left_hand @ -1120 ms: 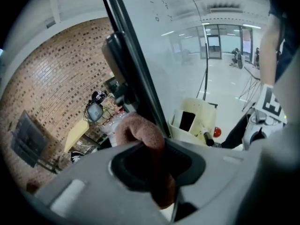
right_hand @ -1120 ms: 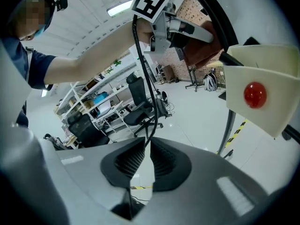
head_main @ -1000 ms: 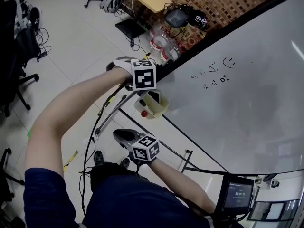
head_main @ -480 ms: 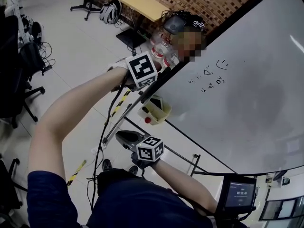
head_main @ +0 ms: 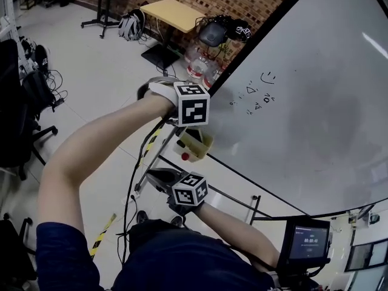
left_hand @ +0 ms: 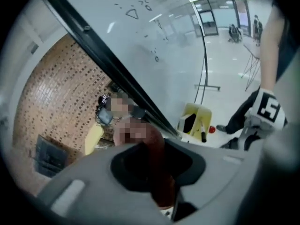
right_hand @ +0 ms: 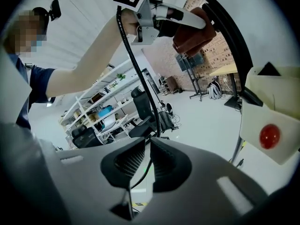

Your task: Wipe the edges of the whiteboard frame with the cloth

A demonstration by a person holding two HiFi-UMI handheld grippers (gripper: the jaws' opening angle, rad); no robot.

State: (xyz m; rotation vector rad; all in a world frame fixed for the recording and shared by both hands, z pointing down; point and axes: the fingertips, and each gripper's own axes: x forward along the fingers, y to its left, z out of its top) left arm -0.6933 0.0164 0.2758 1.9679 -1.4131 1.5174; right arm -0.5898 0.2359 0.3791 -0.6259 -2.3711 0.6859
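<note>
While one reddish-brown cloth (right_hand: 192, 36) is clamped between the jaws of the left gripper (left_hand: 157, 165), it is held against the black frame (head_main: 254, 40) at the side edge of the single whiteboard (head_main: 303, 120), just above the board's lower corner. Two grippers are seen in all. The right gripper (right_hand: 144, 165) is held lower, apart from the board, with its jaws only narrowly parted and nothing gripped between them; a black cable is seen beyond the gap. One yellow holder (head_main: 195, 143) is fixed at the board's lower corner, and one red round piece (head_main: 184, 156) is seen on it. A few small marks are drawn on the board. One yellow table (head_main: 173, 12) is placed by the brick wall, and one small screen (head_main: 308, 241) is lit below the board.
</note>
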